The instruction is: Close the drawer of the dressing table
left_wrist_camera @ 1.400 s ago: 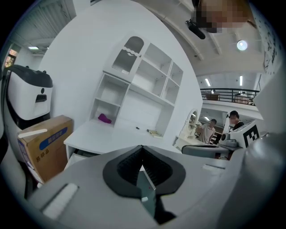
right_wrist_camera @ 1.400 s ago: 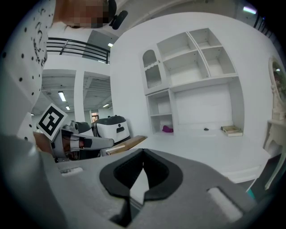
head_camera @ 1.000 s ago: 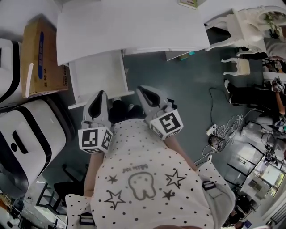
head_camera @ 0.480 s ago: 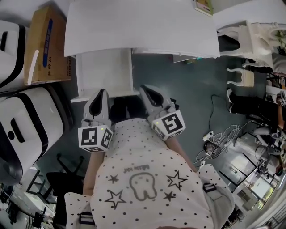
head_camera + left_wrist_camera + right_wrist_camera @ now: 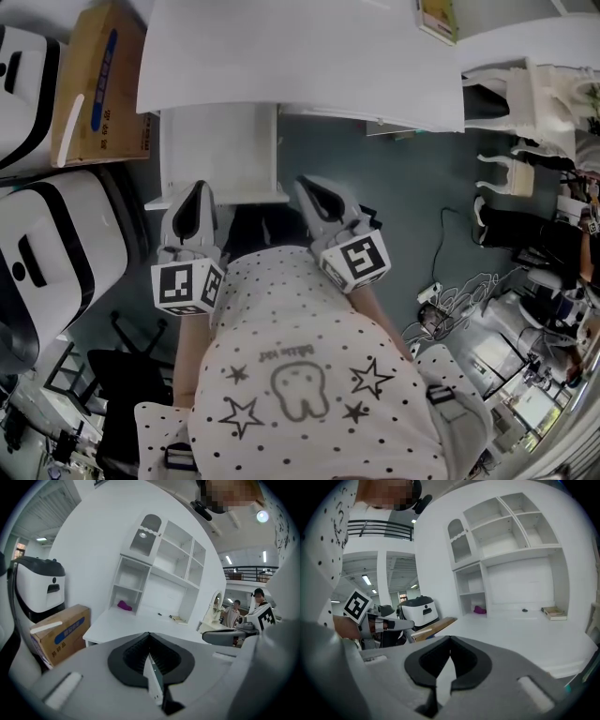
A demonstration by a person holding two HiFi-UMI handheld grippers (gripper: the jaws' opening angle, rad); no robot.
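The white dressing table (image 5: 300,56) runs along the top of the head view. Its drawer (image 5: 220,150) stands pulled out from under the top, towards me. My left gripper (image 5: 197,190) is shut and empty, its tip at the left end of the drawer's front edge; I cannot tell whether it touches. My right gripper (image 5: 312,186) is also shut and empty, just right of the drawer's front right corner. In the left gripper view the left gripper (image 5: 149,635) points over the table top (image 5: 126,623). In the right gripper view the right gripper (image 5: 450,640) does too. The drawer is hidden in both.
A cardboard box (image 5: 94,80) and white machines (image 5: 52,253) stand left of the drawer. A white chair (image 5: 539,89) and floor cables (image 5: 450,300) are to the right. The table's shelf unit (image 5: 159,573) holds a purple item (image 5: 124,605) and a book (image 5: 555,613).
My left gripper has shifted a little left along the drawer's front. The right gripper keeps its place beside the drawer's corner. The drawer is as far out as before.
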